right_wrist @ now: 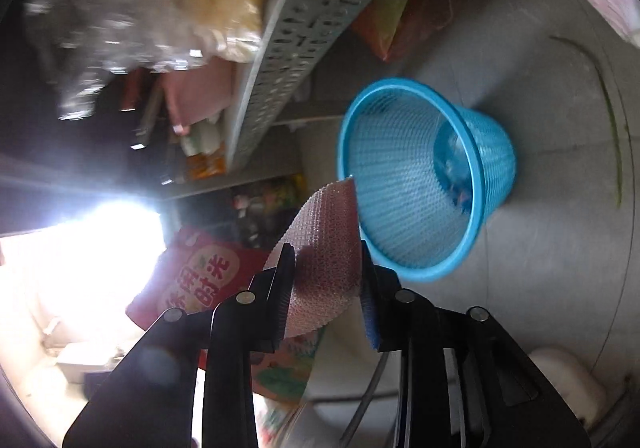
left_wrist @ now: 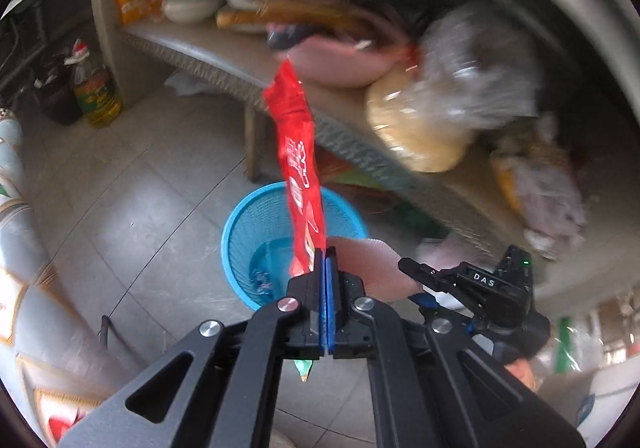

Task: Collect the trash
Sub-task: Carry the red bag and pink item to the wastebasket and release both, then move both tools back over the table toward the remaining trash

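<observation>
My left gripper is shut on a long red snack wrapper that sticks up and away from the jaws, above a blue mesh waste basket on the floor. My right gripper is shut on a pink foam net sleeve, held close to the rim of the same basket. The right gripper also shows in the left wrist view, with the pink sleeve in it. A little trash lies in the basket's bottom.
A low perforated shelf holds bowls, bags and a clear bag of yellow grain. Oil bottles stand on the tiled floor at left. Printed sacks lie along the left edge. A red sack lies near a bright opening.
</observation>
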A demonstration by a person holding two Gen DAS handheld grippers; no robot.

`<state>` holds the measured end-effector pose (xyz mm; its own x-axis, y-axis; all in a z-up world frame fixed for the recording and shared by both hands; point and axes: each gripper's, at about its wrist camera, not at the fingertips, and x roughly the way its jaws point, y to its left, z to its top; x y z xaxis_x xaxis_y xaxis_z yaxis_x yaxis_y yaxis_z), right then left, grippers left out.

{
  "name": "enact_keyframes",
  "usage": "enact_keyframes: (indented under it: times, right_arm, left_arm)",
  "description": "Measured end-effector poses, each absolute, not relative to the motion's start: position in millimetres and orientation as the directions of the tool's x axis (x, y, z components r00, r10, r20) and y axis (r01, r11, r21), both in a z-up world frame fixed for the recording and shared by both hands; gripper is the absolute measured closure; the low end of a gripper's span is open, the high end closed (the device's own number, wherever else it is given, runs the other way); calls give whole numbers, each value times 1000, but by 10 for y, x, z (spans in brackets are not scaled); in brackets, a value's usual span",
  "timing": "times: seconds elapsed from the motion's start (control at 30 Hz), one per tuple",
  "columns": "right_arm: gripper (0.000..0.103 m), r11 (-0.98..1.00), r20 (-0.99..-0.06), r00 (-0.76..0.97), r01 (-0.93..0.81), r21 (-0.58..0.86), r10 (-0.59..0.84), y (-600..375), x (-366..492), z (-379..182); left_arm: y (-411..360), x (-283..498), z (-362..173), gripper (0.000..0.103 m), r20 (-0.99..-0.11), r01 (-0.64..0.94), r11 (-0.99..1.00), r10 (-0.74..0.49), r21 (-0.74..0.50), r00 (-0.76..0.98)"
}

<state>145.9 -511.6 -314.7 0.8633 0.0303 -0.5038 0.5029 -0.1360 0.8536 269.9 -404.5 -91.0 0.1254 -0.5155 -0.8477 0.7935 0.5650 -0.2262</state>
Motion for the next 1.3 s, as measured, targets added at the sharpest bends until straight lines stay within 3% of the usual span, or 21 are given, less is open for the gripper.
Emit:
enact_keyframes:
  times: [0.07, 0.13, 0.2, 0.3, 0.5, 0.73, 0.93, 1.13, 1.3]
  right_arm:
    - [59, -71, -554, 832, 554, 829, 30, -5200, 1618, -3237]
    - [55, -33, -632, 775, 632, 774, 20, -5220, 1732, -3338]
    - [53, -19, -658, 752, 659, 752, 20, -5223, 1747, -3424]
    - [51, -15, -672, 740, 672, 740, 13, -5181, 1633, -3498]
    - [50, 2, -677, 736, 677, 736, -9, -5086, 1329, -3342]
    - [45, 130, -660, 752, 655, 745, -9, -4760, 1157, -2796]
    - [41, 400, -637, 771, 581, 709, 10, -4207, 1144, -2025]
    - [39, 635, -608, 787, 419, 650, 104, -3575, 1389, -1374]
    - [38, 706, -593, 764, 273, 654, 254, -3027, 1742, -1127]
  left_arm:
    - [-4238, 2834, -1167, 98, -881, 778, 585, -464, -227, 93]
    - [-4307, 2939, -1345, 86, -910, 748, 635, -402, -194, 106]
    - [-4268, 3018, -1375, 83, -911, 723, 659, -399, -207, 103]
    - [-4119, 3043, -1268, 70, -895, 715, 661, -431, -228, 113]
    - [-3617, 3025, -748, 60, -854, 712, 653, -499, -257, 150]
    - [-2338, 2749, 55, 47, -751, 704, 632, -625, -325, 215]
    - [-890, 2321, 549, 37, -647, 670, 653, -687, -353, 330]
    - [526, 1807, 802, 27, -560, 563, 761, -633, -322, 535]
    - [1179, 1430, 741, 22, -540, 467, 840, -538, -276, 647]
